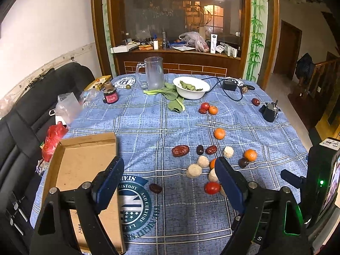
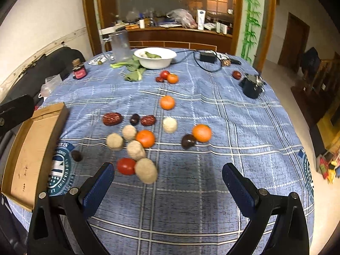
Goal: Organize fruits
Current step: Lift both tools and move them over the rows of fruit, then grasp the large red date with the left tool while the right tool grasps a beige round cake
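Note:
Fruits lie scattered on the blue checked tablecloth [image 1: 148,131]: tangerines [image 1: 219,133] [image 2: 167,102], tomatoes [image 1: 211,187] [image 2: 126,166], wrinkled red dates [image 1: 180,150] [image 2: 112,118], dark plums [image 1: 199,149] [image 2: 188,141] and beige round balls [image 1: 193,170] [image 2: 146,170]. An empty shallow cardboard box [image 1: 85,159] [image 2: 31,148] sits at the near left. My left gripper [image 1: 169,161] hovers open above the cloth beside the box, with nothing between its fingers. My right gripper [image 2: 168,167] is open too, held above the near cluster of fruit and touching none.
At the far side stand a glass mug [image 1: 154,73], a white bowl [image 1: 191,94] with leaves, loose greens [image 1: 174,99], a dark red jar [image 1: 110,95], a black adapter with cable [image 1: 229,85] and a black pouch [image 1: 268,111]. A black sofa [image 1: 21,127] with bags borders the left edge.

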Tool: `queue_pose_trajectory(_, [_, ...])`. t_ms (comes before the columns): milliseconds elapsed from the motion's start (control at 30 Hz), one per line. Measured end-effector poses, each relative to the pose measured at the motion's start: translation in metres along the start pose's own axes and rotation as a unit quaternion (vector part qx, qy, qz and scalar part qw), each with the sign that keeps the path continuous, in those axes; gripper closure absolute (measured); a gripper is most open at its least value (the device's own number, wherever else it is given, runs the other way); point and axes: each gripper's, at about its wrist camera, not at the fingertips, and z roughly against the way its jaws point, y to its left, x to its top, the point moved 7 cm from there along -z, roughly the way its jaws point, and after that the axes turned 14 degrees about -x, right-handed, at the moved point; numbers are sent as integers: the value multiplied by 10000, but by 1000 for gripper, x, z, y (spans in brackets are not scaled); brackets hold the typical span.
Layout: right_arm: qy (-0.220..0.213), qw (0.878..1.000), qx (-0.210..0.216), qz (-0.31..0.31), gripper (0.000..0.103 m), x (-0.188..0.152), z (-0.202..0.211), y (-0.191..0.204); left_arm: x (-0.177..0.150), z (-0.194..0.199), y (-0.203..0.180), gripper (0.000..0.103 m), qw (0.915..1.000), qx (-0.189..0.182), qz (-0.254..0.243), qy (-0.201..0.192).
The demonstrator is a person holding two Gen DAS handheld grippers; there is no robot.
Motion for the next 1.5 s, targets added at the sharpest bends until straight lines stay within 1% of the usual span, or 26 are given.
queue_pose_trajectory(200, [-14,10000,69,36,1,1,2,8,-1,1,5,16,10000,25,72,0])
queue_pose_trajectory(733, [180,9998,118,-25,1,-6,-11,-2,-11,-14,0,16,9995,-39,213,243])
queue_pose_trajectory(1100, [238,9996,169,30,1,-6,-18,1,-13,-24,1,16,9989,-32,301,361])
queue_pose_trajectory(1200, [298,9994,187,29,1,-8,-22,2,-17,-29,4,16,9983,-31,371,440])
queue_pose_trajectory(1400, [537,9984,196,-4,1,-19,-35,0,-32,-48,13,16,9955,-67,568,759])
queue_pose_trajectory(1500, [637,9978,173,-29,1,-25,-40,-3,-36,-54,22,16,9943,-63,653,842])
